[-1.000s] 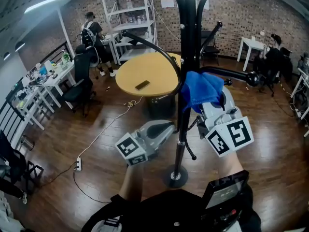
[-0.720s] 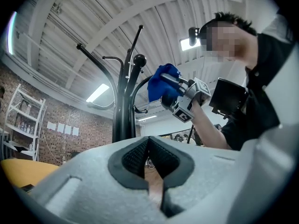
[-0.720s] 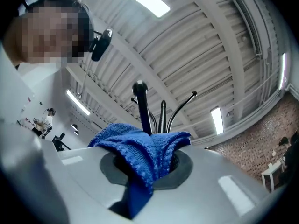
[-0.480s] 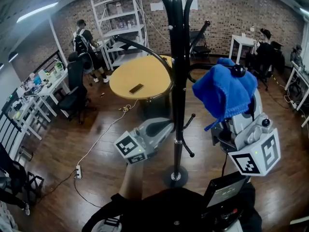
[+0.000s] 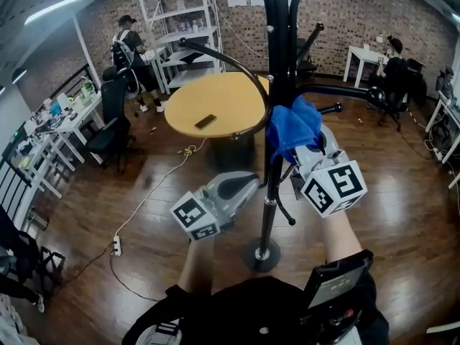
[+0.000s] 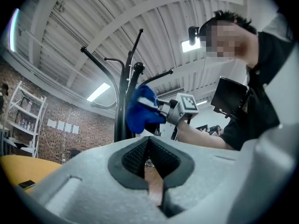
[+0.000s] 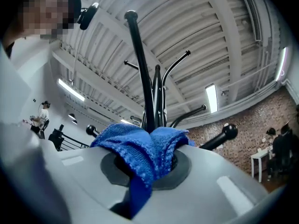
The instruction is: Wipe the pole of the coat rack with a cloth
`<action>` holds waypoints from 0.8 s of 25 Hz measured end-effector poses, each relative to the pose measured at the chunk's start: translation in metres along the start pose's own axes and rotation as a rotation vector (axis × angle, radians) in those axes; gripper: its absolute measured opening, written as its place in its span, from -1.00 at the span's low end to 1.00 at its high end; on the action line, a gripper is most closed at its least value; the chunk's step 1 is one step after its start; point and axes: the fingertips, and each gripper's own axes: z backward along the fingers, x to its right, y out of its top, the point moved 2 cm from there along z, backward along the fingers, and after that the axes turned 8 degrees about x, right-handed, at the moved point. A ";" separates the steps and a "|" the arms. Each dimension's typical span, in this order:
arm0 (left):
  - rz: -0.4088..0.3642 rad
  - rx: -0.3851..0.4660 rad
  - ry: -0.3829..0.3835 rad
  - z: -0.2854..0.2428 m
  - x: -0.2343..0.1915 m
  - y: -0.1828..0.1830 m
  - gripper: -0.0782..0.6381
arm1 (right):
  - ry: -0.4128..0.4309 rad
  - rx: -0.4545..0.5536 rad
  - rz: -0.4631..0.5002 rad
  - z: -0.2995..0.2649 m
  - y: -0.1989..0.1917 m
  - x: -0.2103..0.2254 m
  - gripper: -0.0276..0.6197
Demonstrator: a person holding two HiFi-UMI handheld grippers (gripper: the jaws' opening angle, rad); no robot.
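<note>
The black coat rack pole (image 5: 277, 85) rises from a round base (image 5: 260, 254) on the wood floor. My right gripper (image 5: 302, 153) is shut on a blue cloth (image 5: 293, 126) that presses against the pole's right side at mid-height. In the right gripper view the cloth (image 7: 140, 148) bunches over the right gripper (image 7: 147, 160), with the pole (image 7: 156, 101) right behind it. My left gripper (image 5: 241, 192) hangs just left of the pole, lower down, shut and holding nothing. The left gripper view shows the left gripper (image 6: 148, 157), the cloth (image 6: 140, 108) and the pole (image 6: 122, 111).
Curved hook arms (image 5: 215, 60) stick out from the pole. A round yellow table (image 5: 237, 95) with a dark flat object (image 5: 205, 122) stands behind it. A cable and power strip (image 5: 116, 246) lie on the floor at left. White shelving (image 5: 180, 27), desks (image 5: 65, 117) and people stand farther off.
Half a second ago my right gripper held the cloth high and off to the right of the pole. It has come back down against the pole. The left gripper barely moved.
</note>
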 end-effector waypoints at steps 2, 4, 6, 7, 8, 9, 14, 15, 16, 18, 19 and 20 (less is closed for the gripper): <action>0.006 -0.005 0.004 0.002 0.001 -0.001 -0.79 | -0.003 -0.037 -0.017 0.010 -0.020 -0.001 -0.80; 0.013 -0.010 0.007 0.000 0.002 -0.003 -0.79 | 0.010 -0.076 -0.027 0.023 -0.041 -0.005 -0.80; 0.020 -0.015 0.004 -0.001 0.004 -0.006 -0.79 | 0.015 -0.137 -0.059 0.042 -0.071 -0.006 -0.80; 0.024 -0.018 0.000 -0.002 0.007 -0.007 -0.79 | 0.020 -0.181 -0.092 0.053 -0.089 -0.007 -0.80; 0.027 -0.022 -0.004 -0.003 0.009 -0.010 -0.79 | 0.026 -0.230 -0.127 0.065 -0.109 -0.008 -0.80; 0.029 -0.026 -0.009 -0.004 0.011 -0.012 -0.79 | 0.032 -0.278 -0.155 0.075 -0.127 -0.010 -0.80; 0.040 -0.046 -0.028 -0.017 0.011 -0.025 -0.79 | 0.069 -0.541 -0.259 0.113 -0.202 -0.011 -0.80; 0.045 -0.048 -0.031 -0.019 0.010 -0.027 -0.79 | 0.074 -0.597 -0.290 0.121 -0.215 -0.013 -0.80; 0.050 -0.051 -0.033 -0.022 0.009 -0.030 -0.79 | 0.075 -0.642 -0.319 0.128 -0.226 -0.014 -0.79; 0.058 -0.055 -0.038 -0.028 0.007 -0.034 -0.79 | 0.067 -0.728 -0.349 0.138 -0.241 -0.014 -0.79; 0.062 -0.054 -0.041 -0.031 0.007 -0.036 -0.79 | 0.066 -0.786 -0.339 0.146 -0.249 -0.015 -0.79; 0.065 -0.055 -0.044 -0.034 0.009 -0.037 -0.79 | 0.072 -0.841 -0.329 0.155 -0.256 -0.018 -0.80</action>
